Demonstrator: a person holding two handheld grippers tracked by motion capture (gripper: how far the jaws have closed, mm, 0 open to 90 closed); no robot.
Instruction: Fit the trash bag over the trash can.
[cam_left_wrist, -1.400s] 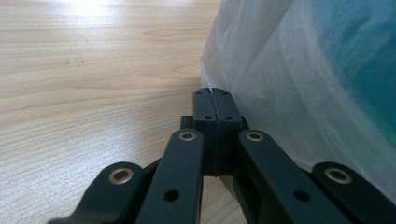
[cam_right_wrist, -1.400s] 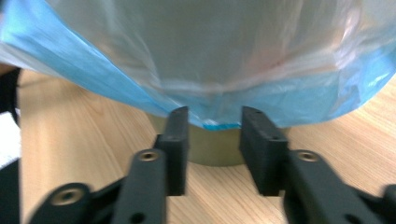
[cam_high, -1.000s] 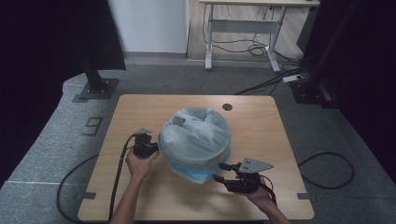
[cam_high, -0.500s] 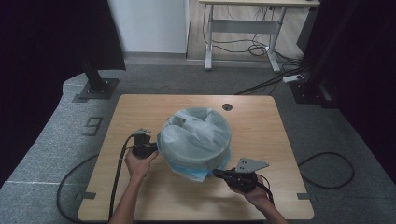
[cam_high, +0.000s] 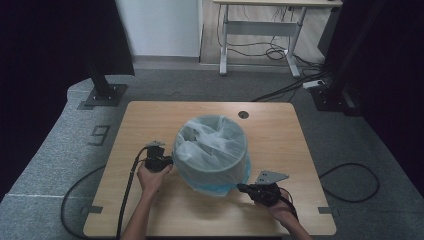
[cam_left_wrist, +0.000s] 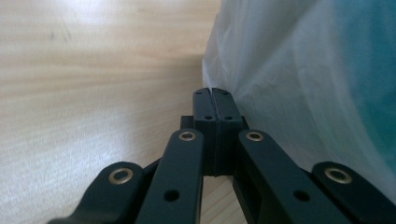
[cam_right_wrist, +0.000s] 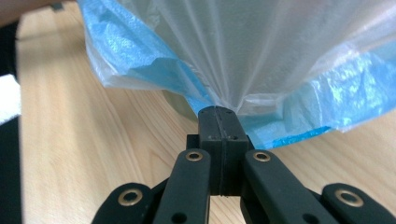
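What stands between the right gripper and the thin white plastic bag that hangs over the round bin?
Nothing visible does. The right gripper, its jaws shut, already pinches the hem of the thin white plastic bag, which fans out from its tips above a blue plastic layer.

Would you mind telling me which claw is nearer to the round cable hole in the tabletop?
Left. The left claw sits at the bin bag's left side; the right claw is nearer the table's front edge, farther from the hole.

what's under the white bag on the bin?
Under the white bag a blue bag shows, its hem sticking out below. A sliver of the bin's wall peeks beneath that. The rest of the bin is covered. Both grippers pinch the plastic.
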